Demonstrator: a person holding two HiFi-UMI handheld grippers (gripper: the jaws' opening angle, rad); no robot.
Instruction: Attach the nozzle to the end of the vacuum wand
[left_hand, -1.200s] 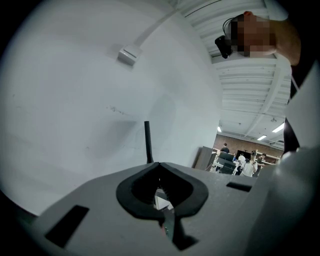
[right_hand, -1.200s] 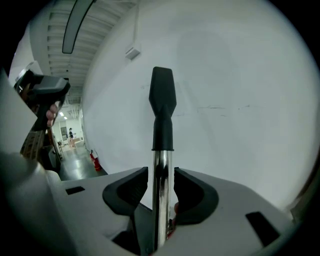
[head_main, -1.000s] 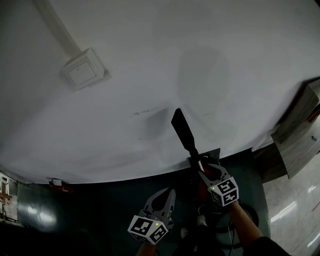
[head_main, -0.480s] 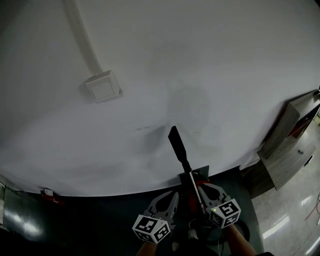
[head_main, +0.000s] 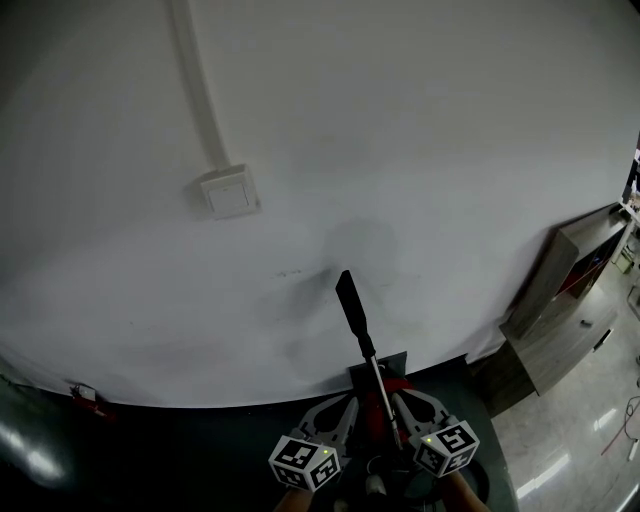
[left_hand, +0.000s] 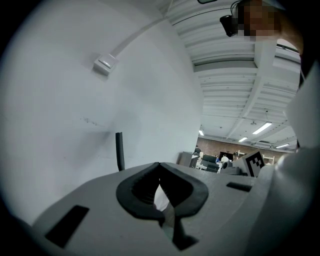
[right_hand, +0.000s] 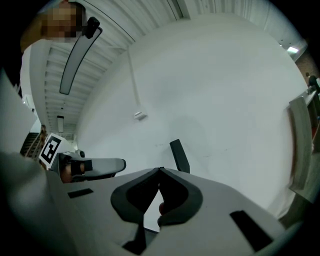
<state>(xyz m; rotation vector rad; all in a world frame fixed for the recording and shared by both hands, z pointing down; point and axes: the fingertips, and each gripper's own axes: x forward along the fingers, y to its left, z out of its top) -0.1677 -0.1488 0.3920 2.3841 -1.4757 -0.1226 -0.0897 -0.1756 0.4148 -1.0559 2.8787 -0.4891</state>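
In the head view a black flat nozzle (head_main: 346, 296) sits on the tip of a thin silver wand (head_main: 378, 382), which rises in front of the white wall from a red vacuum body (head_main: 384, 402). My left gripper (head_main: 347, 403) is just left of the wand and my right gripper (head_main: 397, 400) just right of it. Both are shut with nothing between the pads. In the left gripper view the nozzle (left_hand: 119, 150) stands beyond the closed jaw tips. In the right gripper view the nozzle (right_hand: 179, 155) rises above the closed jaw tips, and the left gripper (right_hand: 114, 164) shows at the left.
A white switch box (head_main: 229, 191) with a conduit (head_main: 199, 90) running up from it is mounted on the wall. A grey-brown cabinet (head_main: 560, 300) stands at the right. A dark grey plate (head_main: 396, 361) sits behind the wand's base. The floor below is dark.
The right gripper's jaws, open around the wand's base a second ago, have closed. Both grippers have risen, and the head view has tilted up, so the switch box sits lower in the picture.
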